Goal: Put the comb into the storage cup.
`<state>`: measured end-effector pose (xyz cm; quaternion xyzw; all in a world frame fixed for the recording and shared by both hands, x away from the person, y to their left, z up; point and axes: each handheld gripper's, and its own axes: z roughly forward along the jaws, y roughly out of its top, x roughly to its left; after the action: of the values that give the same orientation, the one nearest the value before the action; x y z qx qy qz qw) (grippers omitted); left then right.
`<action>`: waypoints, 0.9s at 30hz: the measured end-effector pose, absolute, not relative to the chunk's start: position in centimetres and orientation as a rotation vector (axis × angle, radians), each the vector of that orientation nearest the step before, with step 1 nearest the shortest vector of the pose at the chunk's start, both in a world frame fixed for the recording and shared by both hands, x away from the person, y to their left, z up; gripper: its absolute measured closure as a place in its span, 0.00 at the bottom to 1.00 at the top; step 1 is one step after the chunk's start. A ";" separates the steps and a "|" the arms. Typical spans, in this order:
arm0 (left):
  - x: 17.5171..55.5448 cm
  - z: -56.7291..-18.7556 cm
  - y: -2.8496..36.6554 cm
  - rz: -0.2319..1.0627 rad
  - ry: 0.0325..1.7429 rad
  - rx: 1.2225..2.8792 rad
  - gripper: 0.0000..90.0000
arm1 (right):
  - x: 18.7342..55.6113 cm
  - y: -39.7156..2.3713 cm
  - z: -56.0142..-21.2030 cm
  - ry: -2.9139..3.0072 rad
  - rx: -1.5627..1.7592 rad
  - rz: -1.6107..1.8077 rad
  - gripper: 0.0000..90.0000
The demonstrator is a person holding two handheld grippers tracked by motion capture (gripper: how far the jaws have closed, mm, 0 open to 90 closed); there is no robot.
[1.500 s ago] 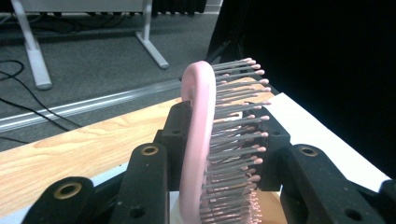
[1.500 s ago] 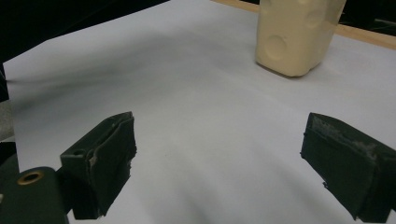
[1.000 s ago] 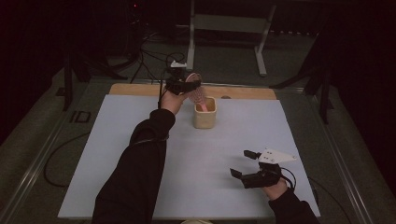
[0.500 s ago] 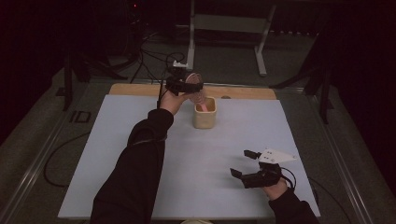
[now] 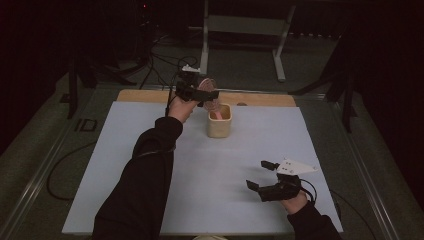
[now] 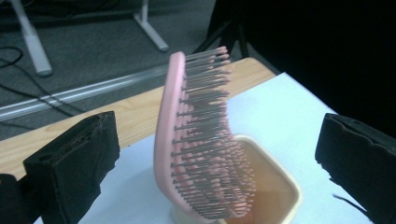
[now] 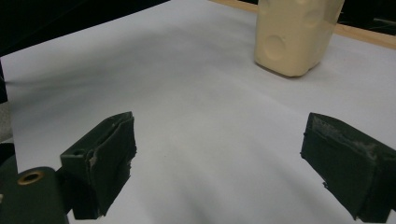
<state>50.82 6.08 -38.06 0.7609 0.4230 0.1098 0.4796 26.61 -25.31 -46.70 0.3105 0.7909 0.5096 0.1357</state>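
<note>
Two grippers are in my hands above the pale blue table sheet (image 5: 150,150). From the high view my left gripper (image 5: 202,93) hangs over the cream cup (image 5: 219,121) near the far wooden edge (image 5: 145,96), and the brush reads as little more than a pinkish blur. My left gripper view sharpens it: a pink hairbrush (image 6: 196,154) with a curved, smooth plastic back and rows of thin grey bristles tipped pink, standing head-up with its lower end inside the cup (image 6: 275,186). My left jaws have just been opening and now stand wide on either side of the brush, pads clear of it. My right gripper (image 5: 262,175) rests low near the table's near edge, jaws spread with nothing between them; its own view shows the cup (image 7: 294,37) as matte, square-sided plastic with round dimples
</note>
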 end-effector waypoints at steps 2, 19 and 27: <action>50.8 -38.1 6.1 0.263 1.031 1.862 0.00 | 26.6 -25.3 -46.7 2.290 0.904 1.477 0.11; 50.2 -38.0 6.7 0.226 0.987 1.922 0.00 | 26.7 -25.1 -46.7 2.301 0.890 1.476 0.11; 49.6 -38.1 7.0 0.237 0.948 1.957 0.00 | 26.7 -25.0 -46.7 2.299 0.886 1.484 0.11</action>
<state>49.58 7.00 -38.09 0.7947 0.3851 0.0964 0.4591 26.74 -25.03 -46.67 0.3054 0.7923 0.5114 0.1325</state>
